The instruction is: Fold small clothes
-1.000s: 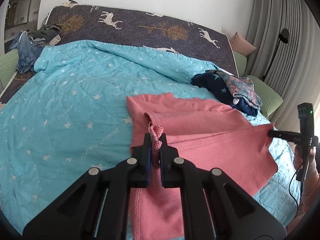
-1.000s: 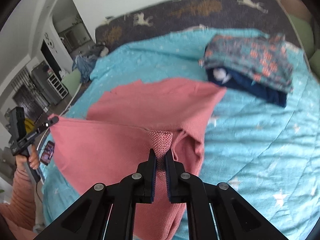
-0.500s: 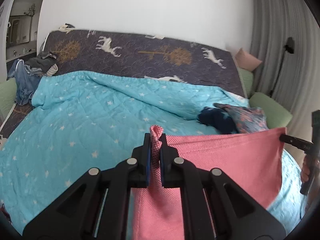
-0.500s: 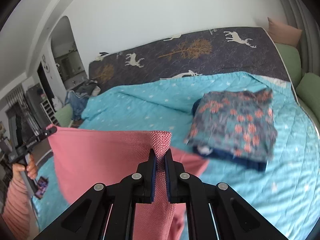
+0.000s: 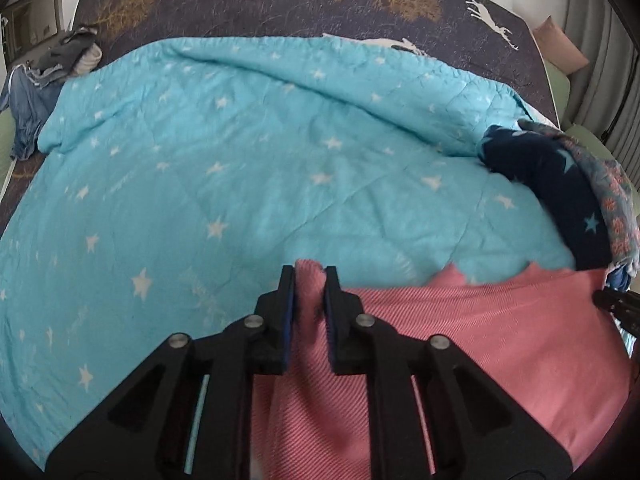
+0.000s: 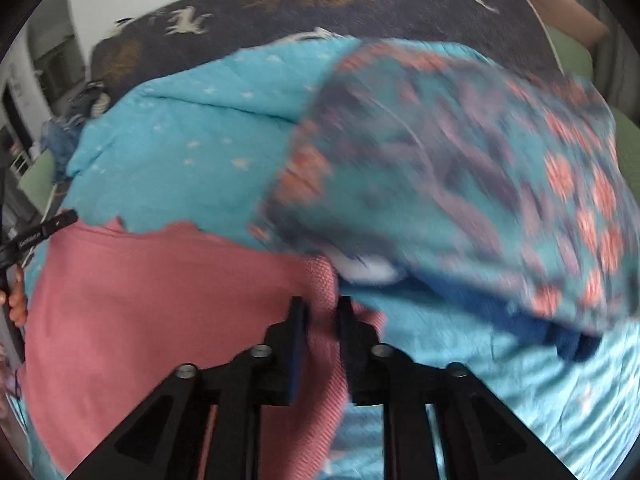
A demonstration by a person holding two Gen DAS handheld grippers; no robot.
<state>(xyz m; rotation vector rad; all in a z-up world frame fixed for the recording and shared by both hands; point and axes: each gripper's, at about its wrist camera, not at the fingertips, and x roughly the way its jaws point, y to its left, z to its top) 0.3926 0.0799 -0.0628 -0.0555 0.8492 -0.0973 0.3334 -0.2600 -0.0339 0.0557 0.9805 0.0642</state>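
Your left gripper (image 5: 310, 280) has its jaws opening, a corner of the pink cloth (image 5: 460, 340) between them, the pads no longer pressing it. The cloth lies across the blue quilt (image 5: 240, 184). At right sits a folded pile (image 5: 568, 192), and the right gripper's tip (image 5: 616, 304) shows at the cloth's far corner.

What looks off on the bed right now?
Little on the work area: the pink garment lies flat, its corners between both opening tongs, left and right. The only mess is a heap of unfolded clothes at the bed's far left corner.
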